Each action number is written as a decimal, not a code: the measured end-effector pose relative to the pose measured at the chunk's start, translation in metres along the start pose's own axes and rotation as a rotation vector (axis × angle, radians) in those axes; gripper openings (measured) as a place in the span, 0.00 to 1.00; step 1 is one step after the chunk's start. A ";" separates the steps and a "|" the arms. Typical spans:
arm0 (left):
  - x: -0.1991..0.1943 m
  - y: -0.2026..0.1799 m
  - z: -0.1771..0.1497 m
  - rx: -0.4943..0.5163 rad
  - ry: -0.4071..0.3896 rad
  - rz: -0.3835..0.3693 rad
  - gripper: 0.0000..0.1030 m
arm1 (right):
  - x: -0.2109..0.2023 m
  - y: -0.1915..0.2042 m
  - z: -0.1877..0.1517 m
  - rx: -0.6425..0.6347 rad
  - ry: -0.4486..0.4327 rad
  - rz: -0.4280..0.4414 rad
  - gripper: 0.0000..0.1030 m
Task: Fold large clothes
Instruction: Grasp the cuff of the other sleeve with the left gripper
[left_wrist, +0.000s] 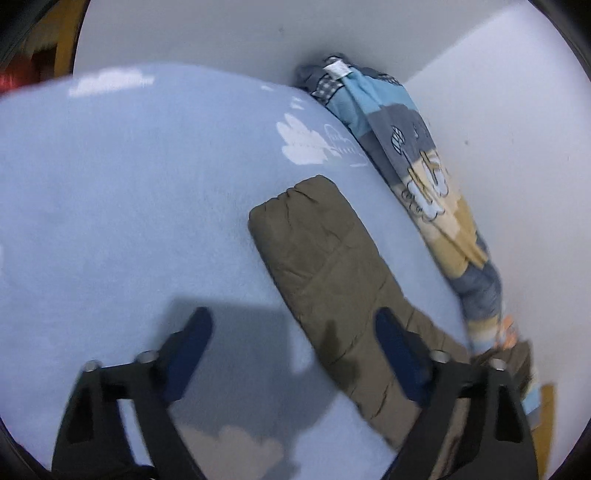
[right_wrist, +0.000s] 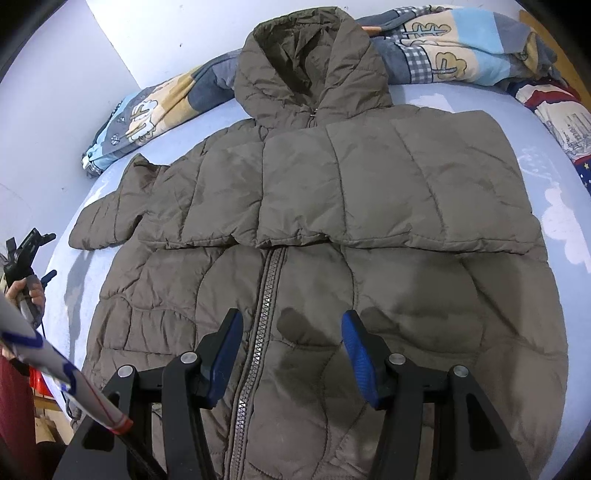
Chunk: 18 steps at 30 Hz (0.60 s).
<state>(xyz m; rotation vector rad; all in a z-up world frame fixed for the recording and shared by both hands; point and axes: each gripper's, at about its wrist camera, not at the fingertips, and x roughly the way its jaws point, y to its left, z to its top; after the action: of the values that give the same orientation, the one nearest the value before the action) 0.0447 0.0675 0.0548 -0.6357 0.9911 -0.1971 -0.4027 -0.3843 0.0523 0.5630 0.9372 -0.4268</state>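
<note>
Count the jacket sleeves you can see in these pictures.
1: a sleeve sticks out from the jacket towards the left gripper. The other sleeve may be folded across the chest; that is unclear.

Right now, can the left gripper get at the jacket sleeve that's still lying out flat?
Probably yes. The left gripper is open with nothing between its fingers, and the brown sleeve lies flat on the blue sheet just ahead of it. Nothing covers the sleeve; the rolled quilt lies beyond it.

Both grippers, left (left_wrist: 293, 332) and right (right_wrist: 291, 332), jaws apart, empty.
</note>
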 end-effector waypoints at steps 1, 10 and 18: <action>0.005 0.003 0.002 -0.019 0.007 -0.015 0.78 | 0.001 0.000 0.001 0.004 0.000 0.001 0.58; 0.040 -0.001 0.024 -0.035 -0.018 -0.049 0.78 | 0.002 -0.004 0.000 0.007 0.003 -0.006 0.58; 0.073 0.003 0.026 -0.051 0.001 -0.103 0.64 | 0.006 -0.013 0.002 0.024 0.013 -0.014 0.58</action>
<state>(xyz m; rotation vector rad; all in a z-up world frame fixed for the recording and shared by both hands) 0.1057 0.0485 0.0108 -0.7345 0.9678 -0.2635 -0.4058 -0.3962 0.0450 0.5817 0.9494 -0.4475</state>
